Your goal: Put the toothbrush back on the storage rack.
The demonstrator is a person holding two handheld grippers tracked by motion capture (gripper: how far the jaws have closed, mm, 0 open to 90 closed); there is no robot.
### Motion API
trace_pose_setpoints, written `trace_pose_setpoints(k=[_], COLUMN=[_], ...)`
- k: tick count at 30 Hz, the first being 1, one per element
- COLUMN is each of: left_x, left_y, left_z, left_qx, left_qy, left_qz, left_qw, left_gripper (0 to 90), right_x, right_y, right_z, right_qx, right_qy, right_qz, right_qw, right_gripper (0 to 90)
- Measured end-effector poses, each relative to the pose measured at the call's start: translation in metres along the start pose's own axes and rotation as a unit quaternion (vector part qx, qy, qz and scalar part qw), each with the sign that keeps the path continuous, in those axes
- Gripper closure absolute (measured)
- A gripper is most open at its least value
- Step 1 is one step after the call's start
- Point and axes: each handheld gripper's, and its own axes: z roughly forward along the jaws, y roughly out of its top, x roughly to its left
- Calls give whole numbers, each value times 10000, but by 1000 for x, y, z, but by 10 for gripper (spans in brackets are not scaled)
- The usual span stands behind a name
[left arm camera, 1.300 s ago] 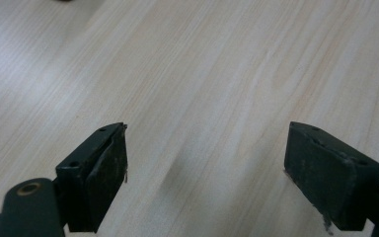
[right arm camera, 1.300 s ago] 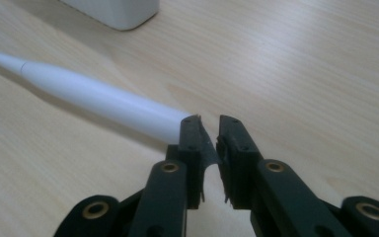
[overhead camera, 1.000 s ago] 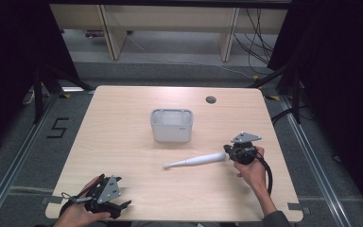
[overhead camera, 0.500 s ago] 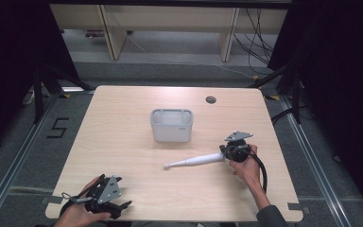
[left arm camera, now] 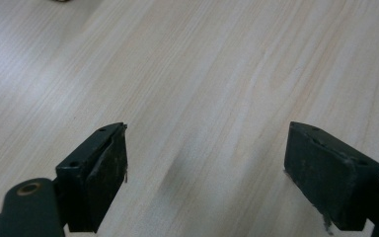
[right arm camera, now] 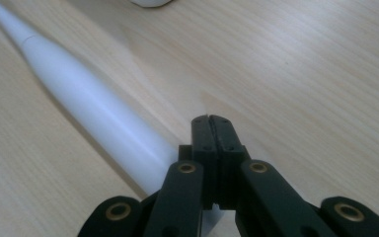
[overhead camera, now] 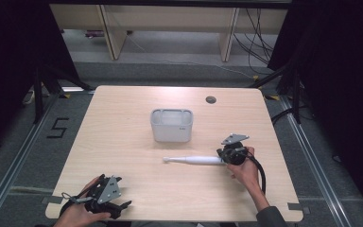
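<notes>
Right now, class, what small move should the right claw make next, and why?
Probably open the right claw and shift it sideways over the white handle. Its jaws are pressed shut with nothing between them, and the handle lies on the table beside them, so it is not gripped yet.

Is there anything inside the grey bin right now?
From the high view, the grey bin looks empty: only its pale inner floor shows. The near wall hides the strip of floor just behind it, so something small and flat there would not be visible.
</notes>
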Motion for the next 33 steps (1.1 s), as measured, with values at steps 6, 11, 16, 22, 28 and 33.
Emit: trace_pose_setpoints(k=[6, 11, 16, 22, 28, 33], left_x=[0, 0, 0, 1, -1, 0], left_y=[0, 0, 0, 1, 0, 0], left_z=[0, 0, -1, -2, -1, -1], left_qx=[0, -2, 10, 91, -10, -34], left_qy=[-5, -2, 9, -115, 83, 19], left_qz=[7, 8, 7, 17, -14, -28], left_qw=[10000, 10000, 10000, 9999, 10000, 10000], left_gripper=[164, 164, 164, 164, 164, 164], right_x=[9, 13, 18, 22, 27, 33], right_y=[-1, 1, 0, -1, -3, -5], right_z=[-1, -3, -3, -6, -8, -7], right_qx=[-21, 65, 3, 71, 171, 116], right_qy=[45, 138, 151, 284, 280, 357], right_qz=[-18, -203, -272, -303, -316, -344], right_qw=[10000, 9997, 9995, 9991, 9990, 9987], right_gripper=[900, 900, 900, 900, 900, 897])
